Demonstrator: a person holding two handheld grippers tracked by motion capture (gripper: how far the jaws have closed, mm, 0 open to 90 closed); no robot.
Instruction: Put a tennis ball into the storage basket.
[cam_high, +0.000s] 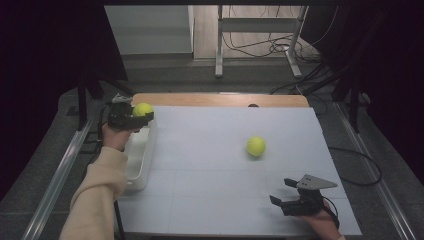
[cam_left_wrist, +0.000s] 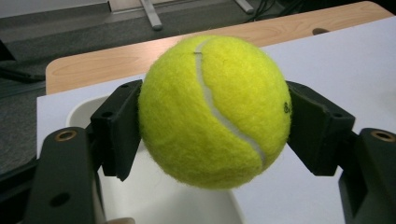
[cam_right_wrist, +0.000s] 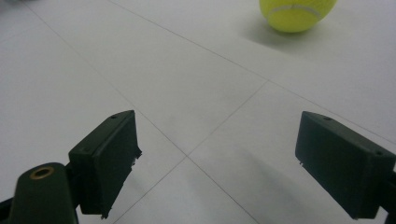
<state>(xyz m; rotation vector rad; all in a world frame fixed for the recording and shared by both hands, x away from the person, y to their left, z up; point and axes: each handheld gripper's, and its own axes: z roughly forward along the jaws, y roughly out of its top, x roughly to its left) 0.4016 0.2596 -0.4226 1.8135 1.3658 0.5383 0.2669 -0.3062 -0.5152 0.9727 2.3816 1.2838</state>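
My left gripper is shut on a yellow tennis ball and holds it above the far end of a white bin at the table's left edge. In the left gripper view the held ball sits squeezed between both black jaws, with the bin's rim below it. A second tennis ball lies loose on the white table top right of centre. My right gripper rests near the front right corner, open and with nothing between its jaws; the loose ball lies ahead of it.
The white table top has a wooden strip along its far edge. Beyond the table stand metal frame legs and loose cables on the floor. A metal rail runs along the table's left side.
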